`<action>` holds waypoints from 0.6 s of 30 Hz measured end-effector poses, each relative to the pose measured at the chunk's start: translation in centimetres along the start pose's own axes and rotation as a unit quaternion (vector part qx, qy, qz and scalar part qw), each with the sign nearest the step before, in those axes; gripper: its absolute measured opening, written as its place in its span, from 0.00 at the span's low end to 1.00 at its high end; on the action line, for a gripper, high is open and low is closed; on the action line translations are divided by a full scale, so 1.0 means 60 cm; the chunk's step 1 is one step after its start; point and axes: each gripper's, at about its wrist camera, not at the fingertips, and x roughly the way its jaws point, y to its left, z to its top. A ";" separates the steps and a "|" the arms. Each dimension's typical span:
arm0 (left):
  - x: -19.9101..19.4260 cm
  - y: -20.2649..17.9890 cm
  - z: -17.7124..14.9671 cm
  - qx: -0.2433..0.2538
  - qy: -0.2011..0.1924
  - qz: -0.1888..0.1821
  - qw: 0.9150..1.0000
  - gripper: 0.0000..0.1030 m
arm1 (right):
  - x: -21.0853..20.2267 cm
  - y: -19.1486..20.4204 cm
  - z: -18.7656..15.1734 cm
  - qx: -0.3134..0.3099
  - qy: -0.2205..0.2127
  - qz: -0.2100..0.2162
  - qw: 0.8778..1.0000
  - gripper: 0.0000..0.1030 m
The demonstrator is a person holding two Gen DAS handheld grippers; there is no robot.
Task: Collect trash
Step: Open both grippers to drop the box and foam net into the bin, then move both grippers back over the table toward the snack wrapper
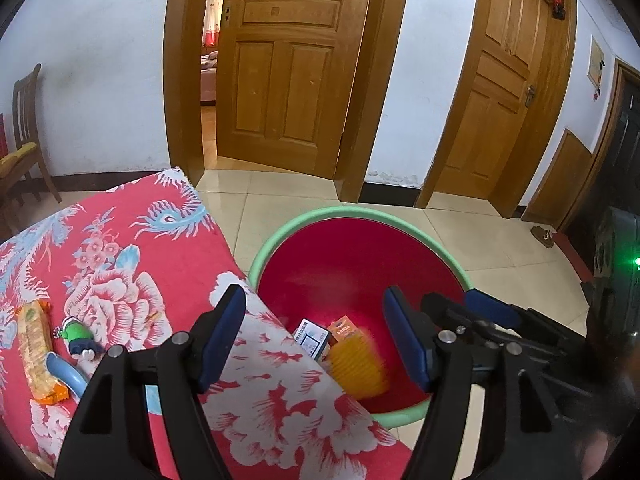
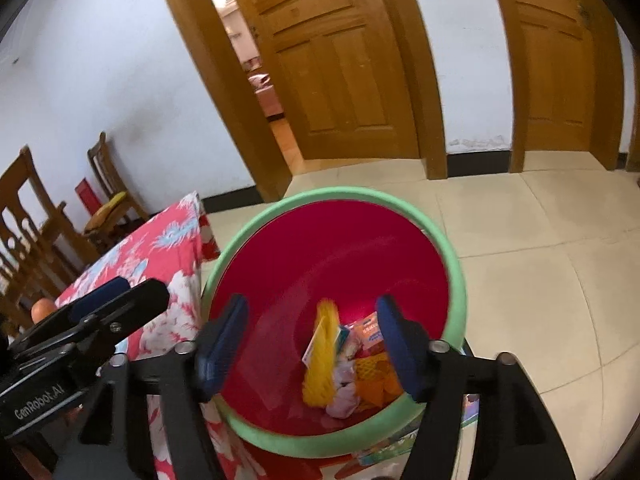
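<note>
A red bin with a green rim (image 1: pixel 276 236) stands on the floor beside the table; it also shows in the right wrist view (image 2: pixel 456 264). A blurred yellow ribbed wrapper (image 1: pixel 358 364) is inside it, over small boxes (image 1: pixel 314 338); in the right wrist view the wrapper (image 2: pixel 322 356) lies among other trash. My left gripper (image 1: pixel 316 340) is open and empty above the table edge and bin. My right gripper (image 2: pixel 312 344) is open and empty over the bin; it shows at the right of the left wrist view (image 1: pixel 492 312). A biscuit packet (image 1: pixel 36 356) lies on the table.
The table has a red floral cloth (image 1: pixel 160 264). A green toy figure (image 1: pixel 80 336) and a light blue curved object (image 1: pixel 66 372) lie near the packet. Wooden chairs (image 2: pixel 48 216) stand by the wall. An open door (image 1: pixel 280 64) is behind the bin.
</note>
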 end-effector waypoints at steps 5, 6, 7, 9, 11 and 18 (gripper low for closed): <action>0.003 0.000 0.000 0.004 0.003 0.000 1.000 0.69 | -0.001 0.002 -0.002 -0.002 0.001 0.001 1.000 0.67; 0.004 -0.001 0.000 0.005 0.004 0.000 1.000 0.69 | 0.001 0.005 -0.002 -0.006 0.004 -0.002 1.000 0.67; 0.003 -0.001 0.000 0.006 0.003 0.001 1.000 0.69 | 0.001 0.006 -0.002 -0.008 0.004 -0.003 1.000 0.67; 0.001 -0.002 -0.001 0.006 0.003 0.001 1.000 0.69 | -0.001 0.007 -0.001 -0.009 0.002 -0.005 1.000 0.67; -0.003 0.002 0.001 0.004 0.002 0.002 1.000 0.69 | -0.001 0.008 -0.001 -0.009 0.003 -0.005 1.000 0.67; -0.018 0.027 0.002 -0.001 0.000 0.013 1.000 0.69 | -0.010 0.031 0.008 -0.021 -0.004 -0.005 1.000 0.68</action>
